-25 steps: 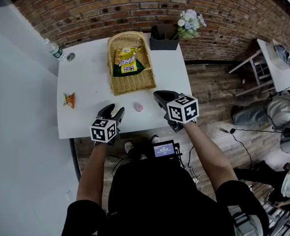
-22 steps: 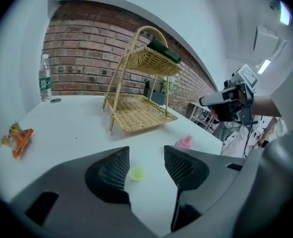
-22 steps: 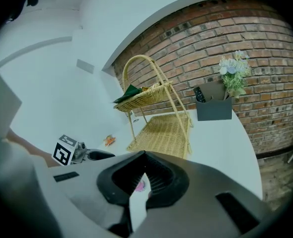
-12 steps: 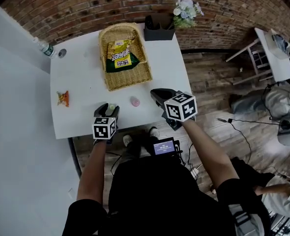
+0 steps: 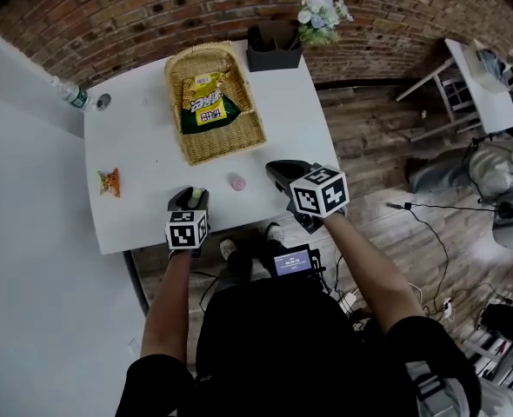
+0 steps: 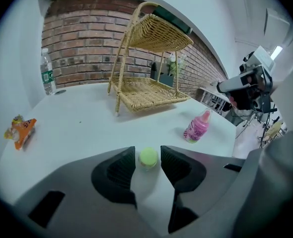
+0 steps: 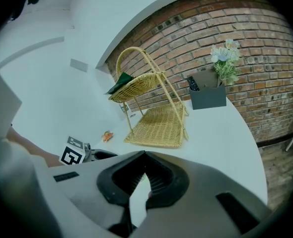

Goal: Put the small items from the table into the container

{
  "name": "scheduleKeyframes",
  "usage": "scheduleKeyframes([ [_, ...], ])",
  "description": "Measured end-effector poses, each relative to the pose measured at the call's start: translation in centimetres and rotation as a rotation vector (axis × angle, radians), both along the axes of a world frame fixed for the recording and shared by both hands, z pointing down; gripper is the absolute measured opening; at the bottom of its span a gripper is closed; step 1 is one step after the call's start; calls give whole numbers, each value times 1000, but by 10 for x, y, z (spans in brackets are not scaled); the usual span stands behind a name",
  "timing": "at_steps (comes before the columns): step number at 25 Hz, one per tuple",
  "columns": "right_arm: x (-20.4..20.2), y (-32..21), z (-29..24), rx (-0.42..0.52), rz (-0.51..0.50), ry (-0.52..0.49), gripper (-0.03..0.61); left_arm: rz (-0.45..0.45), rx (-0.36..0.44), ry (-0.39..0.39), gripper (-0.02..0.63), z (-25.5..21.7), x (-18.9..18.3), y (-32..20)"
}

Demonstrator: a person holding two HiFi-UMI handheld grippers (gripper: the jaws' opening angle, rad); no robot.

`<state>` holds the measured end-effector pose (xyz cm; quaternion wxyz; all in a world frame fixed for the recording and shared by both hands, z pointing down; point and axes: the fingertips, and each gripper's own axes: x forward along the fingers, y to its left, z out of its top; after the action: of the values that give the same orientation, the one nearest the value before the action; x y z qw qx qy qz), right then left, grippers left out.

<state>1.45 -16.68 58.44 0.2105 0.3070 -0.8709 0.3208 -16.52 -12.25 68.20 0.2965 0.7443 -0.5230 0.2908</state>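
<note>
Left gripper [image 5: 189,198] jaws closing round small green-topped item [image 6: 147,157] at tabletop [image 5: 143,159] front edge, not yet touching; likely light, hard, slippery, so pinch squarely across its middle; right gripper [image 7: 138,182] closed, empty.

- Small green-capped item [image 6: 147,157]: stands between the closing jaws of the left gripper [image 6: 147,154]. The jaws screen most of the body below the cap, so its kind cannot be told. In the head view it shows only as a pale sliver.
- Orange packet [image 5: 109,182], left edge of the table [image 5: 143,146]: print too small to read.
- Snack bag [image 5: 204,102], in the wicker basket [image 5: 226,144]: lettering illegible.
- Black holder [image 5: 272,49], far edge: contents too dark to identify.
- Water bottle [image 5: 68,94], far left corner: label unreadable.
</note>
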Motion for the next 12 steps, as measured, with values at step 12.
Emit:
scheduleKeyframes([
  [12,4,0,-3,10,15,-3,14,5,1,-6,120,0,-2,0],
])
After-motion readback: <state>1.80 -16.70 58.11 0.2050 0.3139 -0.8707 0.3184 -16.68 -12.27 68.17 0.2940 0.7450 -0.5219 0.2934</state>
